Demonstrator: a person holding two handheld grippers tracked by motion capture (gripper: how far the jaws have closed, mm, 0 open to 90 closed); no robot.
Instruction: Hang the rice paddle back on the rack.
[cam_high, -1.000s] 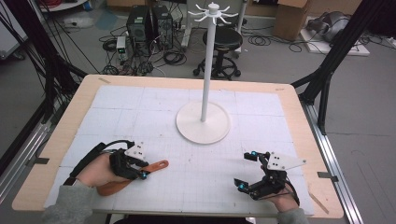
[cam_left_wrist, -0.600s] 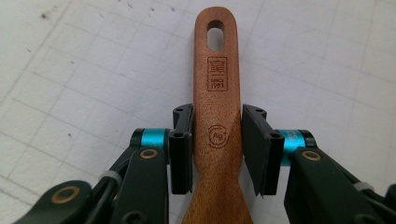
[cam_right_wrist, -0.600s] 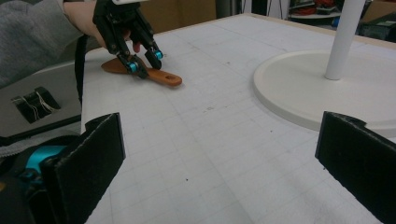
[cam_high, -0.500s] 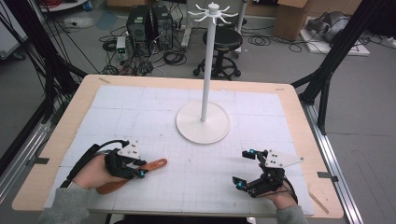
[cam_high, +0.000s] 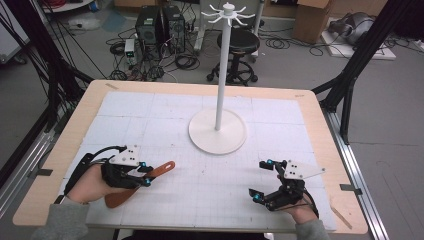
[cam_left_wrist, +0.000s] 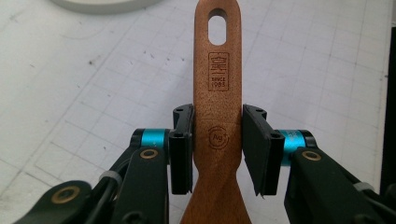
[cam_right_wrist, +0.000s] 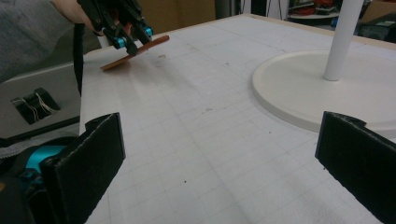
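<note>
A brown wooden spatula with a hole in its handle end lies slanted at the front left of the table. My left gripper is shut on its handle, the black pads pressing both edges just above the blade. In the right gripper view the spatula tilts with its handle end raised. My right gripper sits at the front right of the table, open, with nothing between its wide-set pads. A white stand with a tall pole and hooks on top stands mid-table.
The white gridded mat covers the wooden table. The stand's round base lies ahead and right of the right gripper. Black frame posts flank the table; a stool and computer cases stand on the floor beyond.
My left gripper has lifted the spatula slightly and drawn a little to the left; the handle end now sits higher. The right gripper has stayed put.
</note>
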